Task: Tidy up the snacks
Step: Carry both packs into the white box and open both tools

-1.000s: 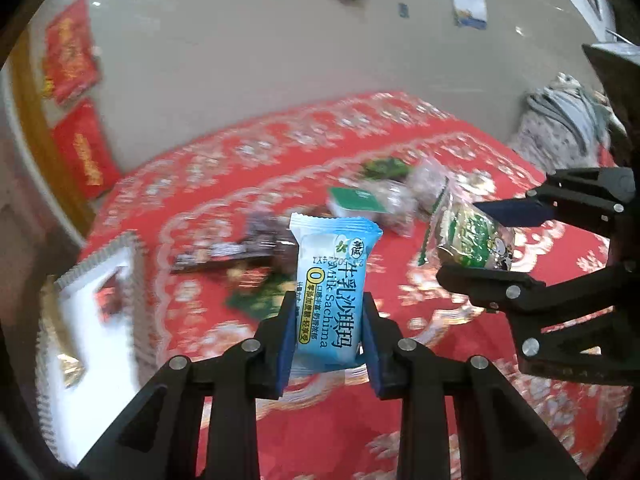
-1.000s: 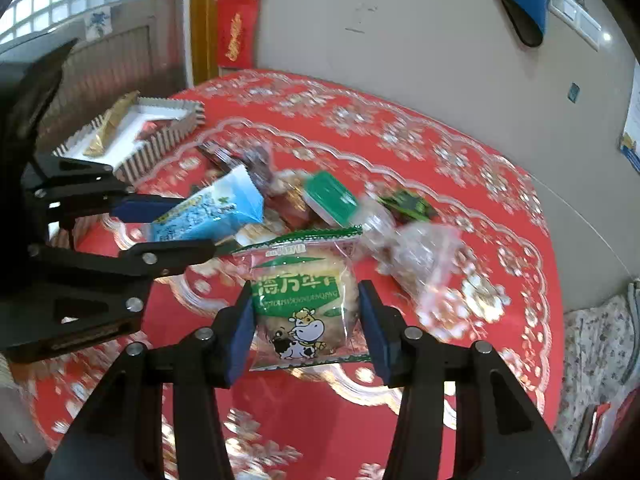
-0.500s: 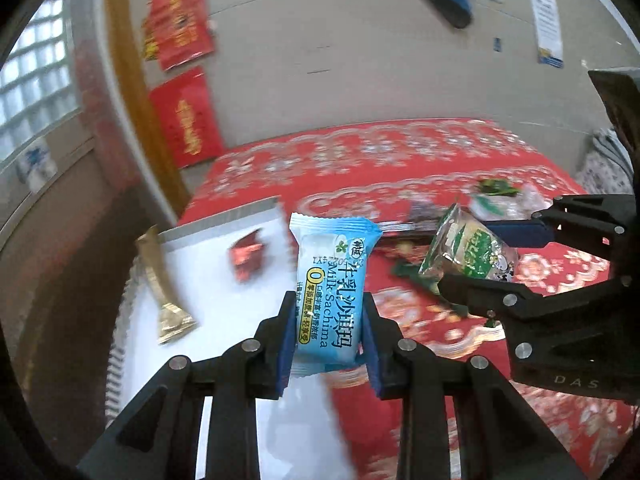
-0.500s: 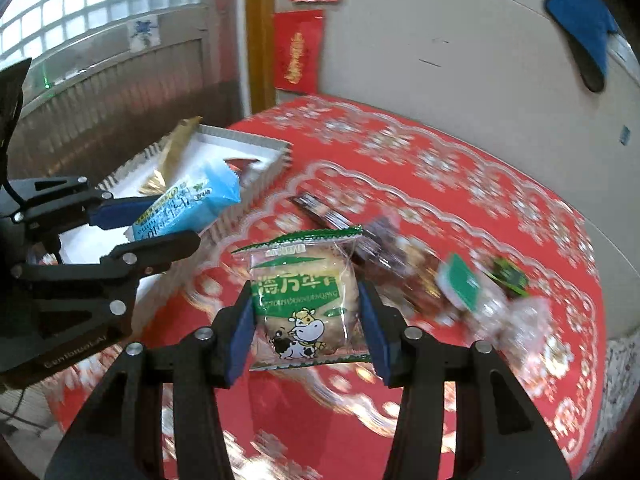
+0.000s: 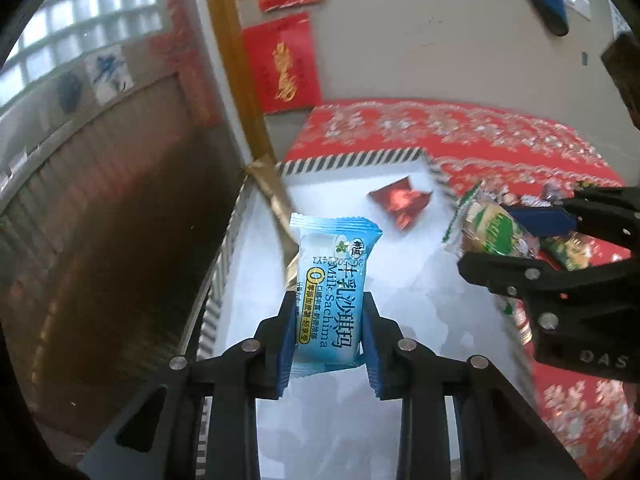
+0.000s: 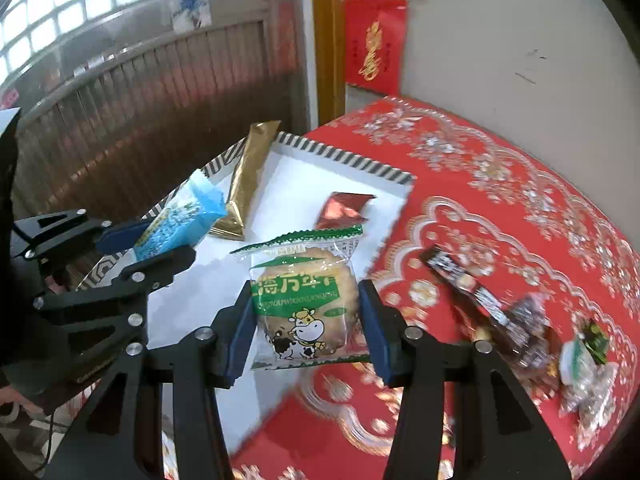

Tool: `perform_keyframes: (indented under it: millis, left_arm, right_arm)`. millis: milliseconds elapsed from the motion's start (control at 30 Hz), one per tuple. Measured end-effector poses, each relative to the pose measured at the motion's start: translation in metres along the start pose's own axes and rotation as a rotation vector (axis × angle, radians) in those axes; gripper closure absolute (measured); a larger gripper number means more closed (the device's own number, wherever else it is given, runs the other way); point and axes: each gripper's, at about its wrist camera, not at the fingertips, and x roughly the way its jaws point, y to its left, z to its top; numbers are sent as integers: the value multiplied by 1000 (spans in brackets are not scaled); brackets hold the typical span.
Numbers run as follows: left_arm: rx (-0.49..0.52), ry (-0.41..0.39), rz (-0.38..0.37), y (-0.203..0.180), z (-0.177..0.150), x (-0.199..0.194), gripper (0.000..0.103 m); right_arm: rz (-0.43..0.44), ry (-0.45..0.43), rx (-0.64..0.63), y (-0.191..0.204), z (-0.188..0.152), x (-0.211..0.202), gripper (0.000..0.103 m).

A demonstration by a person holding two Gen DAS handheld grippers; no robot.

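Red brocade cloth [image 6: 500,208] covers the table beside a brown slatted wall, and both views now look down on the white tray [image 5: 400,264] rather than on the snack pile that filled them a second ago.

Nearest in the left wrist view, the left gripper [image 5: 329,344] is clamped on the blue sachima packet [image 5: 335,292], which stands upright between the pads directly over the tray's white floor. At 3 o'clock of it, the right gripper [image 6: 306,338] pinches the green cow-print biscuit pack [image 6: 304,304], hanging over the tray's near right edge, about where tray meets cloth.

Farther in, at 12 to 1 o'clock of the blue packet, a red foil snack [image 5: 400,202] lies flat in the tray, and a gold stick pack [image 6: 248,184] leans on the far left rim at 11 o'clock. Beyond the tray, at 3 to 4 o'clock in the right wrist view, the remaining loose snacks [image 6: 516,320] sit on the cloth, blurred.

The swing from pile to tray suggests both carries are nearly finished. Letting go looks like the next step; the right pack probably needs to travel a little more toward 10 o'clock first, or it may drop on the rim.
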Motion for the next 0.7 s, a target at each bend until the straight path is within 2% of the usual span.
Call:
perform_keyframes:
  millis: [333, 700]
  left_arm:
    - [-17, 36, 9, 13, -14, 18, 73]
    - [-23, 45, 10, 10, -15, 25, 73]
  right_arm:
    - [21, 99, 1, 17, 3, 59, 55]
    - [23, 118, -7, 20, 0, 68, 55]
